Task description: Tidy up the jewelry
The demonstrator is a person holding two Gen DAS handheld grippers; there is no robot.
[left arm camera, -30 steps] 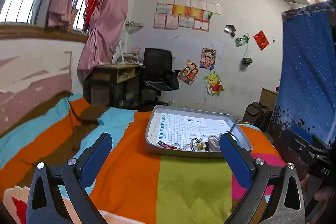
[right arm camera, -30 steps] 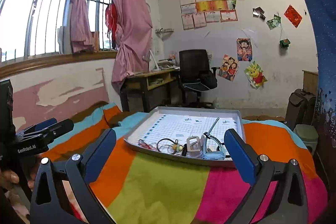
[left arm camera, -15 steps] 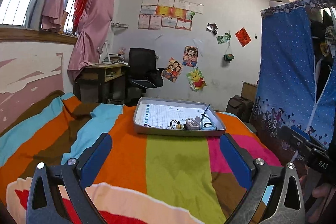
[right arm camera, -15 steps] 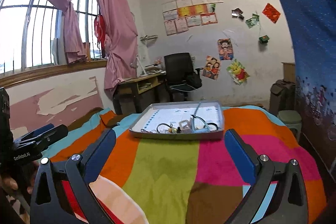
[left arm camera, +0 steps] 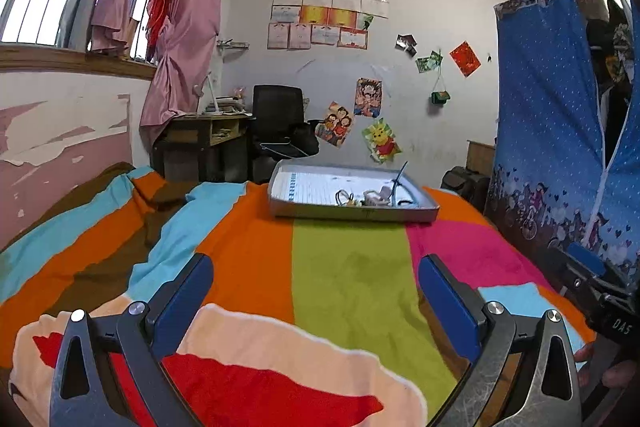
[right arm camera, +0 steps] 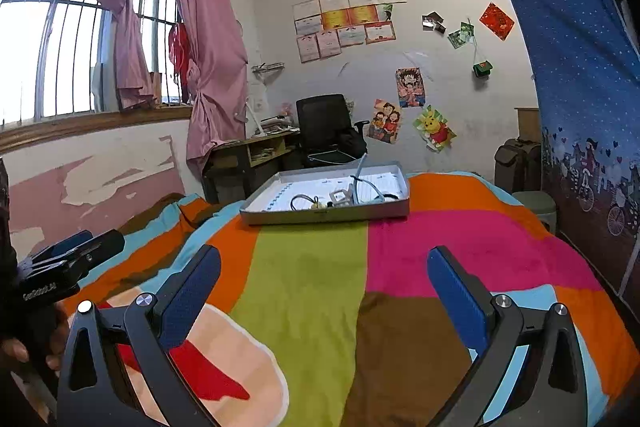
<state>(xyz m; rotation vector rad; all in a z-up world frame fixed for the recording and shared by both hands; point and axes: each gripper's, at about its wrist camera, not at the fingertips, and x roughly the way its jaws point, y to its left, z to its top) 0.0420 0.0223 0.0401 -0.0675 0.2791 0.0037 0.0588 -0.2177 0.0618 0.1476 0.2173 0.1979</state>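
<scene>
Tray [left arm camera: 352,214] parked on far end of bed [left arm camera: 348,279], jewelry [right arm camera: 320,202] heaped at tray's near edge. Left gripper [left arm camera: 316,287] and right gripper [right arm camera: 324,287] held well short of tray, both spread wide, nothing gripped. Probably staged for reaching in.

Both cameras are mounted at the wrist and look forward along the fingers, low over the striped blanket [left arm camera: 348,279] toward the far wall. The left wrist view frames the left gripper [left arm camera: 316,291] in the foreground, the right wrist view the right gripper [right arm camera: 324,287]. Each stands well back from the grey tray [left arm camera: 352,213] [right arm camera: 324,215], which lies mid-frame. Both views share the tray, blanket, black office chair [left arm camera: 278,119] [right arm camera: 326,127] and wall posters. Each view catches the other gripper at its edge.
</scene>
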